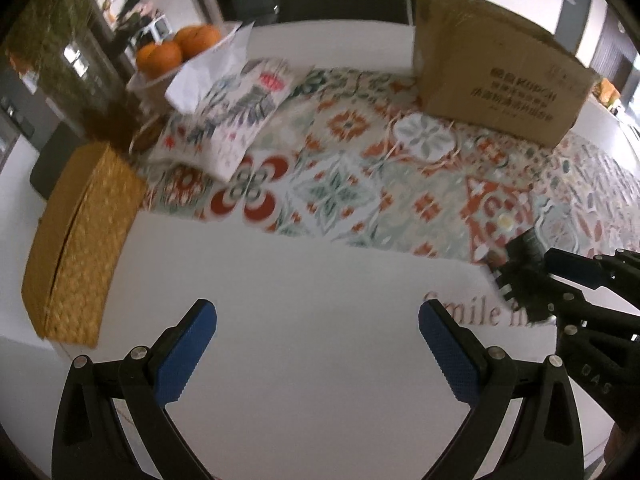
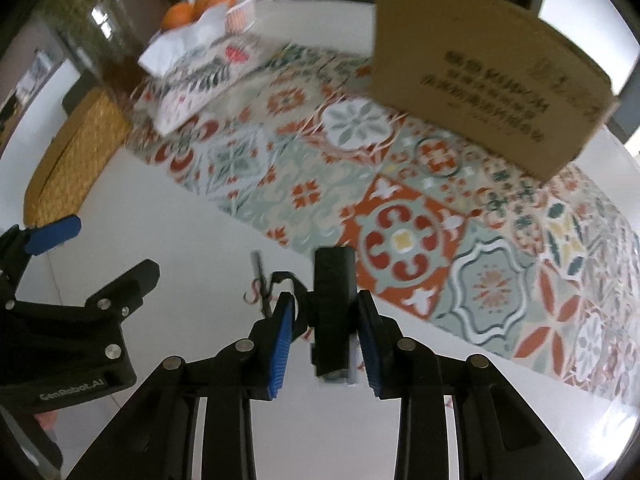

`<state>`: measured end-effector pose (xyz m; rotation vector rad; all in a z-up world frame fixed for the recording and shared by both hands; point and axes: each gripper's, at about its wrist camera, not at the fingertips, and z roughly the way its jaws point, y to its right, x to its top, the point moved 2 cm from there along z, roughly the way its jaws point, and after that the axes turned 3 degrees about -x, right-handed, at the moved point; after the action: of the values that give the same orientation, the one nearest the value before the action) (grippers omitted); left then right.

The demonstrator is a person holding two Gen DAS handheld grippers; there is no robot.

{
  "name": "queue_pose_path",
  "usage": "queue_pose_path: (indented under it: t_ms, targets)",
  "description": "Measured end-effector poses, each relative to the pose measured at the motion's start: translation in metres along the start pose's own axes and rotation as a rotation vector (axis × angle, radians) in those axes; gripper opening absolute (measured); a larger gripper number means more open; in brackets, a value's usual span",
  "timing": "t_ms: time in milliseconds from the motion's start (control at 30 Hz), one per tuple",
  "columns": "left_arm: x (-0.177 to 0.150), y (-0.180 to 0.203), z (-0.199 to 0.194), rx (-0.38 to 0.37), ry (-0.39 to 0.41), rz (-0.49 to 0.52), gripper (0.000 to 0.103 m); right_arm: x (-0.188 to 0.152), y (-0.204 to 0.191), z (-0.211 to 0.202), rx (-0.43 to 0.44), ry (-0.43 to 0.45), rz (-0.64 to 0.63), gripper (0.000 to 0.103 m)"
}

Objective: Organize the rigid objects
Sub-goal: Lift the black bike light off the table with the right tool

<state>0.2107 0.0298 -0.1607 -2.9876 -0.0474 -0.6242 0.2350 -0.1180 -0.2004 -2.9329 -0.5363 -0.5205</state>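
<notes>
right wrist view: right gripper (image 2: 326, 332) clamped on upright black device (image 2: 333, 312), pads touching sides.

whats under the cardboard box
The cardboard box stands on the patterned table runner, which lies on the white table. The runner under it is covered, and its inside cannot be seen.

On the one white table (image 1: 280, 272) there is one patterned runner (image 1: 352, 184), one cardboard box (image 1: 496, 68), one woven basket (image 1: 80, 248) and one floral pouch (image 1: 224, 124). Three oranges (image 1: 176, 46) sit together in one bowl (image 1: 148, 80). There are two grippers, the left gripper (image 1: 318, 346) and the right gripper (image 2: 326, 350), and one black device (image 2: 332, 312).
</notes>
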Motion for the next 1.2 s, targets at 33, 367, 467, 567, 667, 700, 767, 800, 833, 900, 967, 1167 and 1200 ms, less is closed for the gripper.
queue_pose_path:
  t_ms: [33, 367, 467, 567, 667, 700, 767, 800, 833, 900, 967, 1167, 1200]
  targets:
    - [0.004, 0.003, -0.002, -0.002, 0.010, 0.011, 0.103, 0.002, 0.002, -0.003, -0.003, 0.010, 0.006, 0.031]
    - [0.029, 0.028, -0.014, -0.029, 0.068, 0.075, 0.103, 0.012, 0.027, -0.029, -0.049, 0.088, 0.062, 0.018]
    - [0.025, 0.029, -0.010, -0.037, 0.052, 0.074, 0.103, 0.009, 0.030, -0.022, -0.026, 0.061, 0.076, 0.027]
    - [0.019, 0.029, -0.003, -0.032, 0.031, 0.066, 0.103, 0.005, 0.031, -0.010, -0.005, 0.013, 0.067, 0.032]
    - [0.012, 0.028, 0.004, -0.020, 0.009, 0.059, 0.103, 0.000, 0.029, 0.000, 0.003, -0.026, 0.044, 0.032]
    - [0.010, 0.027, 0.006, -0.015, 0.001, 0.056, 0.103, -0.001, 0.028, 0.003, 0.005, -0.035, 0.037, 0.032]
    - [0.006, 0.026, 0.012, -0.012, -0.016, 0.049, 0.103, -0.003, 0.026, 0.011, 0.007, -0.062, 0.017, 0.032]
    - [0.004, 0.024, 0.014, -0.011, -0.025, 0.042, 0.103, -0.004, 0.026, 0.014, 0.008, -0.069, 0.014, 0.032]
    - [0.002, 0.023, 0.017, -0.012, -0.034, 0.038, 0.103, -0.004, 0.025, 0.017, 0.014, -0.078, 0.006, 0.032]
    - [0.000, 0.021, 0.022, -0.007, -0.048, 0.030, 0.103, -0.005, 0.021, 0.022, 0.016, -0.094, -0.016, 0.035]
    - [-0.003, 0.019, 0.026, -0.003, -0.061, 0.022, 0.103, -0.004, 0.019, 0.027, 0.017, -0.099, -0.035, 0.038]
    - [-0.007, 0.012, 0.037, 0.018, -0.089, 0.005, 0.103, -0.001, 0.011, 0.043, 0.019, -0.126, -0.082, 0.038]
    - [-0.008, 0.011, 0.038, 0.018, -0.094, 0.004, 0.103, 0.000, 0.010, 0.045, 0.019, -0.128, -0.086, 0.038]
